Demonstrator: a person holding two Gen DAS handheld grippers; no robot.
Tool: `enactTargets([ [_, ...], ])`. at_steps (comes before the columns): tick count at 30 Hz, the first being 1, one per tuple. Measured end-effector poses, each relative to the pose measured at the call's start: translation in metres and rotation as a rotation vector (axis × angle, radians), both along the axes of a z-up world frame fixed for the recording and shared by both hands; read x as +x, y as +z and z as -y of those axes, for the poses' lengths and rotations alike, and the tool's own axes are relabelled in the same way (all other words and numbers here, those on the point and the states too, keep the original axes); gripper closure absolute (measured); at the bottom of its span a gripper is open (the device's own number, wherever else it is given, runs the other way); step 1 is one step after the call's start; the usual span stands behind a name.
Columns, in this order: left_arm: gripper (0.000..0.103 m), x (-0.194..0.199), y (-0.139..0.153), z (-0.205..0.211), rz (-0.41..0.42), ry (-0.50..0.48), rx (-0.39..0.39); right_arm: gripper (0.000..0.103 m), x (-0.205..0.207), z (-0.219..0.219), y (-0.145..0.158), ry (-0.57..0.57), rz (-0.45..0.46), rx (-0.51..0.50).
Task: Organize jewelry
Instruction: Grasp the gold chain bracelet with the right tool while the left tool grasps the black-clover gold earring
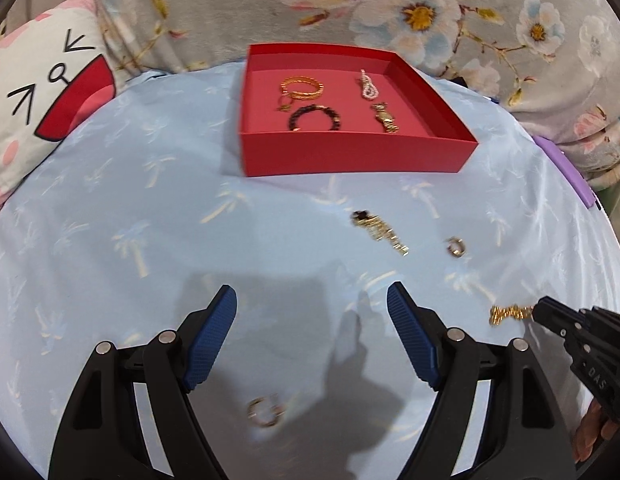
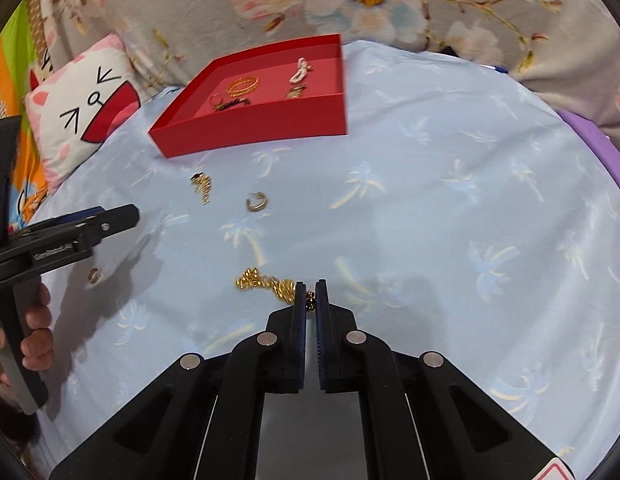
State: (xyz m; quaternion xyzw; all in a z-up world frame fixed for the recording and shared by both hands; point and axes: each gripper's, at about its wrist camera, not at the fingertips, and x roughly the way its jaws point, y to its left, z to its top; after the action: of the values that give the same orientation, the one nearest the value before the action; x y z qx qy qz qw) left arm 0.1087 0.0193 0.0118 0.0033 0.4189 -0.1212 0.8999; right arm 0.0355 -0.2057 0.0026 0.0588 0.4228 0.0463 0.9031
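A red box [image 1: 349, 156] at the far side of the cloth holds a gold bracelet [image 1: 302, 87], a black bead bracelet [image 1: 313, 118], a pearl piece [image 1: 369, 85] and a small gold piece [image 1: 383, 118]. My right gripper [image 2: 310, 294] is shut on one end of a gold chain [image 2: 266, 282], which trails left from its tips over the cloth. My left gripper [image 1: 311, 312] stands open above the cloth, nothing between its pads; a small gold ring [image 1: 266, 412] lies below, between its fingers. A gold-and-black piece [image 1: 379, 230] and a hoop earring [image 1: 455, 247] lie loose before the box.
A light blue cloth with palm prints [image 2: 449, 208] covers the rounded surface. A cat-face pillow [image 1: 38, 92] sits at the back left and a flowered grey blanket [image 1: 429, 12] behind the box. A purple edge [image 1: 569, 172] shows at the right.
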Motion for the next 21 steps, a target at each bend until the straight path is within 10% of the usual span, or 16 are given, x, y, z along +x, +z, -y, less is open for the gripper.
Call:
enactTargets([
  [13,0.051,0.05,-0.018,0.062,-0.01,0.047,0.113,0.099,0.016,0.012,-0.005,0.05,-0.031,0.032],
  [21,0.099,0.039,-0.017,0.068,0.012,0.012,0.131,0.099,0.015,0.015,-0.007,0.05,-0.035,0.048],
])
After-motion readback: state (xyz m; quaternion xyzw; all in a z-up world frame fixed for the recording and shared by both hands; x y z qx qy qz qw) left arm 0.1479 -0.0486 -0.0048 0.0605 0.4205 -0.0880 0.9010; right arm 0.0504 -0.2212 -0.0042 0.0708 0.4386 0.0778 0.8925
